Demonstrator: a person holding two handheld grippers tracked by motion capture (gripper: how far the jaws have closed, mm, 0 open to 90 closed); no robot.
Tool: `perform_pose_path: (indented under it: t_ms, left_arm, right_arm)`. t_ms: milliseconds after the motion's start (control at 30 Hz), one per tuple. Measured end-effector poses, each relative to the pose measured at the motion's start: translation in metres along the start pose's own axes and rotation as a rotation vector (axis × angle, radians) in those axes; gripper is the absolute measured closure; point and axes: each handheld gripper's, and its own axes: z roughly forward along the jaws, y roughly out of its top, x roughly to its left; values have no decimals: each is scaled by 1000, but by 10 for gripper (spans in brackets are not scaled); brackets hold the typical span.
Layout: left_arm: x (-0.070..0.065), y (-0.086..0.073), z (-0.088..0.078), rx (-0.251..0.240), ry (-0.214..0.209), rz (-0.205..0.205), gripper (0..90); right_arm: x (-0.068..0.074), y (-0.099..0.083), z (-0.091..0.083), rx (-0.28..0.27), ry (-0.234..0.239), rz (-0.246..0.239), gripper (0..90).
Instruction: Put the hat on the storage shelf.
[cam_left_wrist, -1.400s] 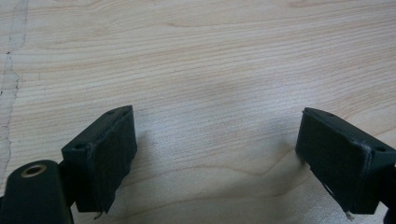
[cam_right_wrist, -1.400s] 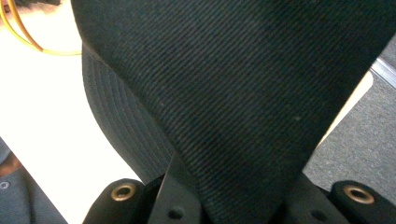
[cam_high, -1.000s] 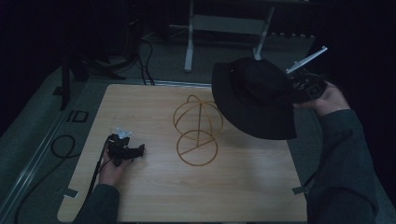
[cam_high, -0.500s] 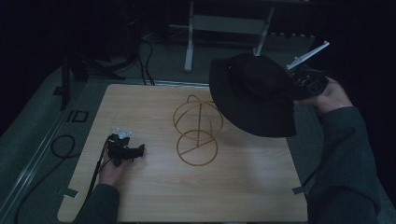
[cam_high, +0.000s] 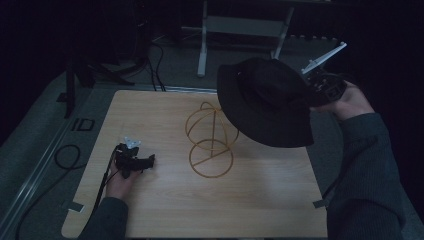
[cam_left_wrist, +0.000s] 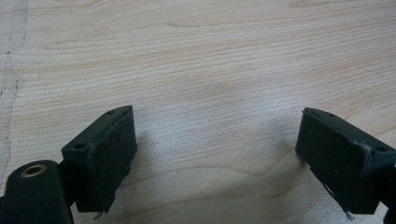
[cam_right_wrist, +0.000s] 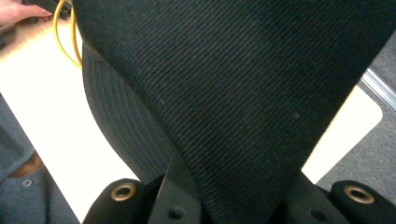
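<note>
Above the worktop's far right corner, your right hand-held gripper carries a black bucket hat clear of the surface, jaws pinched on its brim; the right gripper view looks straight into the ribbed black cloth clamped between them.

- Worktop: pale wood grain, rounded corners, bare apart from the stand and your left hand.
- Hat: airborne, crown tilted toward you, its near edge overlapping the top of the stand in the high view.
- Wire stand: gold, a ring base with looped hoops rising from it, upright near the worktop's middle, just left of the hat.
- Left hand-held gripper: resting low at the worktop's left, jaws spread wide, nothing between them; only wood grain ahead.

Step in hand, as judged: the carry, hat on its way to the stand. Your next move calls for bringing the crown level over the hoops and lowering squarely, since a snagged brim could tip the light wire frame.

Room: dim, grey carpet, cables trailing left, a white metal frame beyond the far edge.
</note>
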Motion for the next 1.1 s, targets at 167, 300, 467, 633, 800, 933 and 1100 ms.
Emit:
perform_pose_path:
  t_ms: [167,300,467,633,800,933,1100]
  left_arm:
    - [0,0,0,0,0,0,126]
    - [0,0,0,0,0,0,126]
    - [0,0,0,0,0,0,126]
    - [0,0,0,2,0,1,126]
    - [0,0,0,1,0,1,126]
    - [0,0,0,1,-1,1,126]
    - [0,0,0,1,0,0,126]
  right_arm:
    - [4,6,3,1,17,-21,872]
    - [8,11,3,0,18,-36,873]
    - [10,13,-1,-9,17,-42,872]
    - [12,13,-4,-20,34,-56,872]
    - [18,18,0,-13,50,-80,872]
    - [22,24,6,-6,65,-96,872]
    - [30,34,13,1,80,-128,871]
